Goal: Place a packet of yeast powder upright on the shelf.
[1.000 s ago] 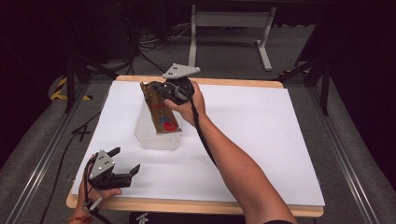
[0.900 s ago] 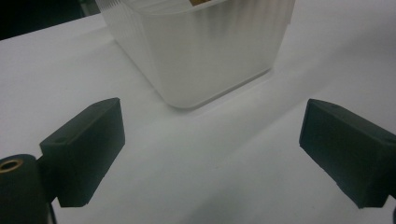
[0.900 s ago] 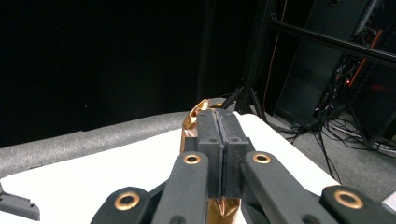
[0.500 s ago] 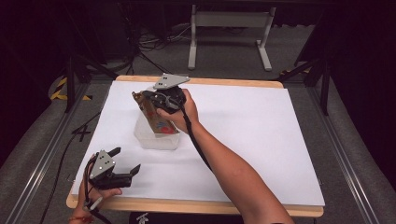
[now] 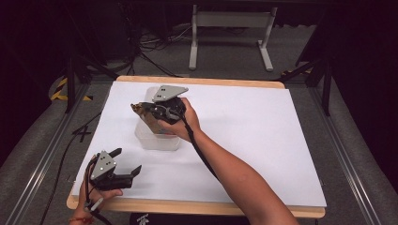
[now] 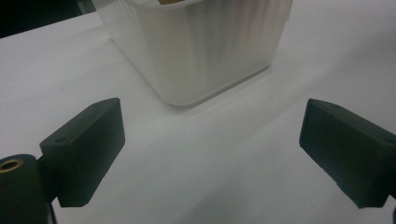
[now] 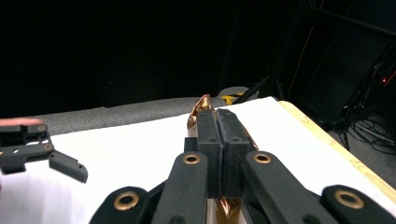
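Pinching a crinkled brown wrapper (image 7: 201, 112) between its two pressed-together jaws, the right gripper (image 5: 141, 108) was seen over a clear plastic tub (image 5: 156, 137) on the white table (image 5: 263, 126). In the right gripper view the jaws were shut flat against each other, with the wrapper's foil sticking out past their tips and again below them, so the packet was gripped and held off the table. In the high view the wrapper (image 5: 149, 119) was seen hanging at the tub's top; how far it reached inside could not be told. The tub stood on the left half of the table, toward its far edge. The left gripper (image 5: 126, 161) was held at the near left corner of the table, well apart from the right gripper, its jaws spread wide with nothing between them. In the left gripper view the tub (image 6: 196, 46) was seen just ahead of those parted jaws, not touched by them.
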The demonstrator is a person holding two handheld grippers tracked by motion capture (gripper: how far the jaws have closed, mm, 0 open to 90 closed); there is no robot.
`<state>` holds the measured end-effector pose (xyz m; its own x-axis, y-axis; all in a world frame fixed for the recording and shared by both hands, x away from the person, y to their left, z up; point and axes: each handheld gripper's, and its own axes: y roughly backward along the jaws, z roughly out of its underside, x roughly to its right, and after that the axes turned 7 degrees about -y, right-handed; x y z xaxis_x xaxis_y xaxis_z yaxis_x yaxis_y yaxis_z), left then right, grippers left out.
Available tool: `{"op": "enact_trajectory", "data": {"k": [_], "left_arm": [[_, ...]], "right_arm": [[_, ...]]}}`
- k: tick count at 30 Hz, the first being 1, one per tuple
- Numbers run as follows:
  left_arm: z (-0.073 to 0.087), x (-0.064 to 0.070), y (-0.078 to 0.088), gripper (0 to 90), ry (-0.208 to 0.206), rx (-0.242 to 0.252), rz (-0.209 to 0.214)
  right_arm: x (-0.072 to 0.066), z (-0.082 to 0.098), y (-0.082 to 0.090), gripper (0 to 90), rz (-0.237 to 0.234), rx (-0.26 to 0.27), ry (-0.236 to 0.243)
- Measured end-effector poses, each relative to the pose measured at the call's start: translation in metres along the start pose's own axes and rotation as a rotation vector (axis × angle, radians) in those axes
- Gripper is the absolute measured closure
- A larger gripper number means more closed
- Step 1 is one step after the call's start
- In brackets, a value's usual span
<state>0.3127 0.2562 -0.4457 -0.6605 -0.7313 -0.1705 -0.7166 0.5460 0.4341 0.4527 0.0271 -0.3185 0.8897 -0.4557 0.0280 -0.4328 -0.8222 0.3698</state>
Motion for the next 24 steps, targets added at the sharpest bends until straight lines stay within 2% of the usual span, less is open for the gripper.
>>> {"op": "enact_trajectory", "data": {"k": [2, 4, 7, 9, 10, 11, 13, 15, 20, 24], "left_arm": [[0.0, 0.0, 0.001, 7.6, 0.001, 0.001, -0.003], [0.0, 0.0, 0.001, 7.6, 0.004, 0.0, -0.007], [0.0, 0.0, 0.001, 7.6, 0.002, -0.002, -0.006], [-0.001, 0.001, 0.001, 7.6, -0.005, -0.009, -0.006], [0.0, 0.001, 0.001, 7.6, -0.006, -0.008, -0.003], [0.0, 0.001, 0.001, 7.6, -0.008, -0.011, -0.009], [0.001, 0.0, 0.001, 7.6, 0.001, -0.007, -0.01], [0.0, 0.0, 0.001, 7.6, 0.001, -0.005, -0.01], [0.0, 0.001, 0.0, 7.6, -0.005, -0.012, -0.004], [0.0, 0.001, 0.0, 7.6, -0.007, -0.014, -0.003]], "right_arm": [[-0.001, 0.004, 0.003, 89.0, 0.0, -0.018, 0.021], [-0.001, 0.007, 0.006, 88.9, -0.03, -0.008, -0.003], [-0.002, 0.007, 0.01, 88.9, -0.018, -0.004, 0.007], [0.001, 0.009, 0.015, 88.9, 0.014, 0.005, 0.004], [0.001, 0.009, 0.015, 88.9, 0.014, 0.005, 0.004], [0.007, 0.011, 0.018, 88.9, 0.016, -0.012, -0.021], [0.012, 0.016, 0.018, 88.9, 0.032, -0.028, -0.03], [0.016, 0.019, 0.021, 88.9, 0.027, -0.02, -0.06], [0.02, 0.023, 0.025, 88.9, 0.032, -0.02, -0.059], [0.026, 0.028, 0.03, 88.8, 0.033, -0.018, -0.076]]}}
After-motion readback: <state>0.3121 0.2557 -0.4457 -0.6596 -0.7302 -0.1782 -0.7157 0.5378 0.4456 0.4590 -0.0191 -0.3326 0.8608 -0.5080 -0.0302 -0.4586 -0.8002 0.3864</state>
